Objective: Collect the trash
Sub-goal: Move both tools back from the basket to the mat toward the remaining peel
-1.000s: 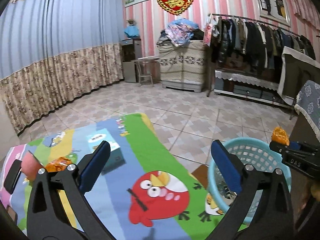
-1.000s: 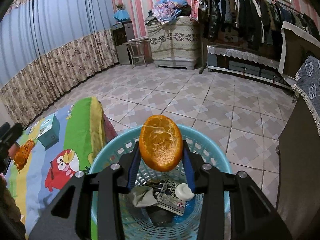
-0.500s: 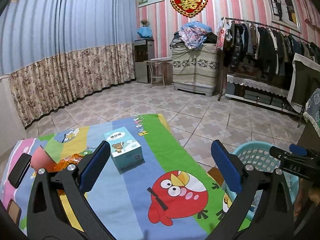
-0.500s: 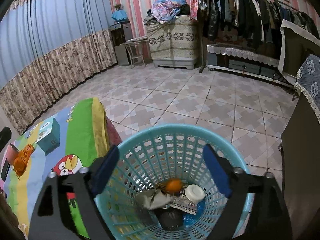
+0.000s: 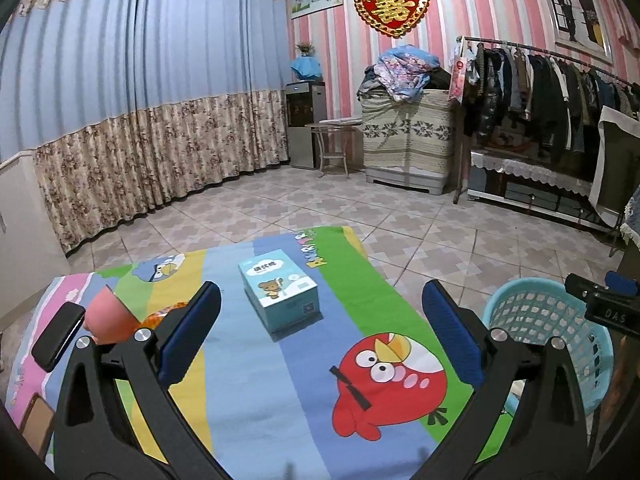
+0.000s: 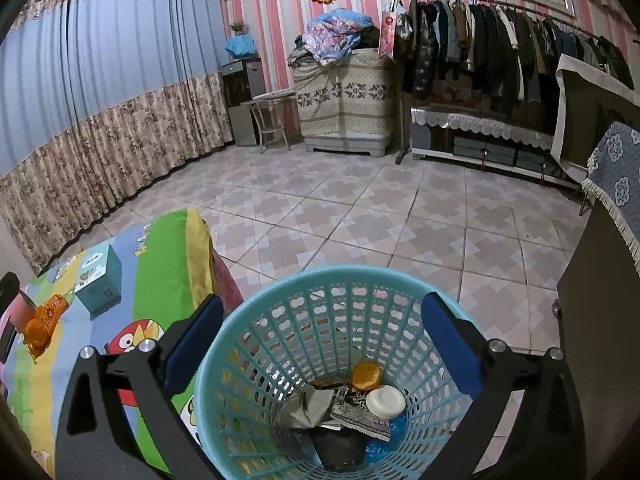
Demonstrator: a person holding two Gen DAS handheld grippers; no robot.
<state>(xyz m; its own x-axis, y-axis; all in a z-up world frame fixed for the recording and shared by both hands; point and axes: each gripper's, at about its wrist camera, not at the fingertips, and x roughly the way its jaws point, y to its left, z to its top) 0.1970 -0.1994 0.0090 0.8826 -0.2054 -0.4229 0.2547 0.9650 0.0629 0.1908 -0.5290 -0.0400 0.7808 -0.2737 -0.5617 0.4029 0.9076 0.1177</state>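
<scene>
A light-blue plastic basket [image 6: 288, 316] stands on the floor beside the table; it also shows in the left wrist view [image 5: 532, 312]. Inside lie an orange peel [image 6: 366, 374], a white lid [image 6: 386, 400] and several wrappers. My right gripper [image 6: 322, 350] is open and empty, right above the basket. My left gripper [image 5: 320, 328] is open and empty above the cartoon tablecloth [image 5: 256, 380]. An orange wrapper [image 6: 42, 320] lies at the table's left, partly hidden behind my left finger in the left wrist view [image 5: 158, 314].
A teal tissue box [image 5: 278, 292] stands mid-table. A pink cup [image 5: 106, 314] and a black phone [image 5: 58, 336] are at the table's left. A dark cabinet [image 6: 600, 300] stands right of the basket. Tiled floor lies beyond.
My right gripper opened and dropped the orange peel into the basket, where it now lies. My left gripper swung left and back, bringing the tissue box toward centre.
</scene>
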